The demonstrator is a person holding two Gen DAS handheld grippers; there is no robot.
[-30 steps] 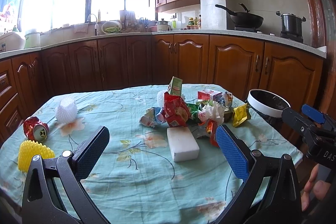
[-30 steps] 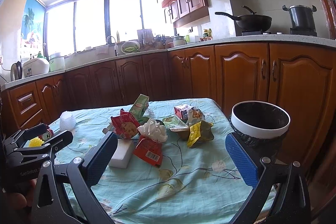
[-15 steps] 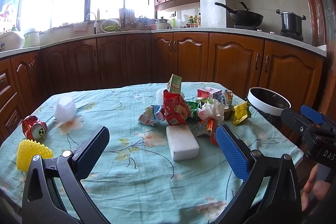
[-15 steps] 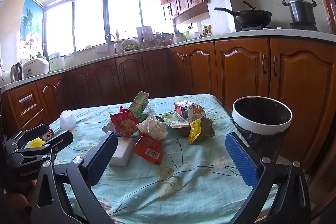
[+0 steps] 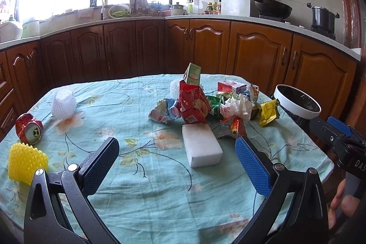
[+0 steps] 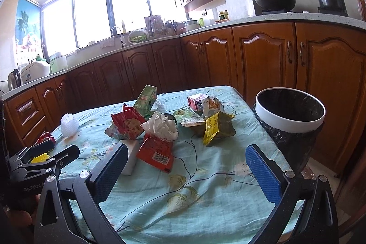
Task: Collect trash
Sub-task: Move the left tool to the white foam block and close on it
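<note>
A pile of trash lies mid-table: a red snack bag (image 5: 193, 104) (image 6: 128, 125), a green carton (image 5: 192, 73) (image 6: 145, 98), crumpled white tissue (image 5: 238, 106) (image 6: 161, 126), a yellow wrapper (image 5: 268, 109) (image 6: 211, 129), a red barcode packet (image 6: 156, 150) and a white foam block (image 5: 201, 144) (image 6: 129, 158). A crushed red can (image 5: 28, 128), a yellow foam net (image 5: 26, 162) and a white foam net (image 5: 63, 102) (image 6: 68, 124) lie at the left. My left gripper (image 5: 177, 157) is open and empty, short of the foam block. My right gripper (image 6: 186, 164) is open and empty near the barcode packet.
A white-rimmed trash bin (image 6: 290, 117) (image 5: 297, 104) with a black liner stands off the table's right edge. The table has a teal floral cloth (image 5: 137, 175) (image 6: 194, 186). Wooden kitchen cabinets (image 5: 137, 49) run behind it. Each gripper shows at the edge of the other's view.
Both views have tilted down slightly and drawn a little closer to the table. Both grippers stay open; no trash has moved.
</note>
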